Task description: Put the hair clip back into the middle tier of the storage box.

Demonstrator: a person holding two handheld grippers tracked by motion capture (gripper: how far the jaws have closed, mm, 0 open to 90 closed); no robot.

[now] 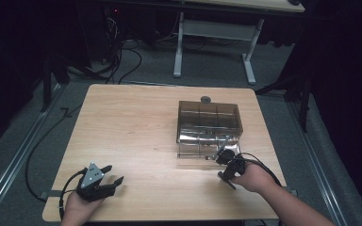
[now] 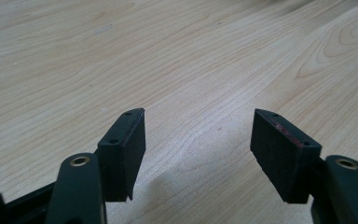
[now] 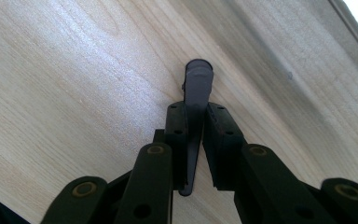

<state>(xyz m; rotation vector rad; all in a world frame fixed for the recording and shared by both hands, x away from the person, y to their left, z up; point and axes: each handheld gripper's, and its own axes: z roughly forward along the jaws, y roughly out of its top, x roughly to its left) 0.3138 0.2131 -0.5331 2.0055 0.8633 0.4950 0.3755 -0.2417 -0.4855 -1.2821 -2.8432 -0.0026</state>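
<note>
A person's right hand holds my right gripper (image 1: 220, 154) at the front edge of a smoky see-through compartment box (image 1: 209, 121). In the right gripper view its jaws (image 3: 196, 112) are shut on a slim dark grey piece (image 3: 198, 81) whose rounded end sticks out past the pads, above the wooden table (image 3: 65, 79). From the high view, that piece (image 1: 224, 144) slants up against the box's front wall. My left gripper (image 1: 114, 173) rests low near the table's front left. It stands open (image 2: 199, 113) with bare wood between its pads.
A small dark round object (image 1: 205, 99) lies just behind the box, near the table's far edge. The wooden table (image 1: 127, 127) has broad bare room left of the box. Cables and a second table's white legs (image 1: 179, 47) stand on the floor beyond.
</note>
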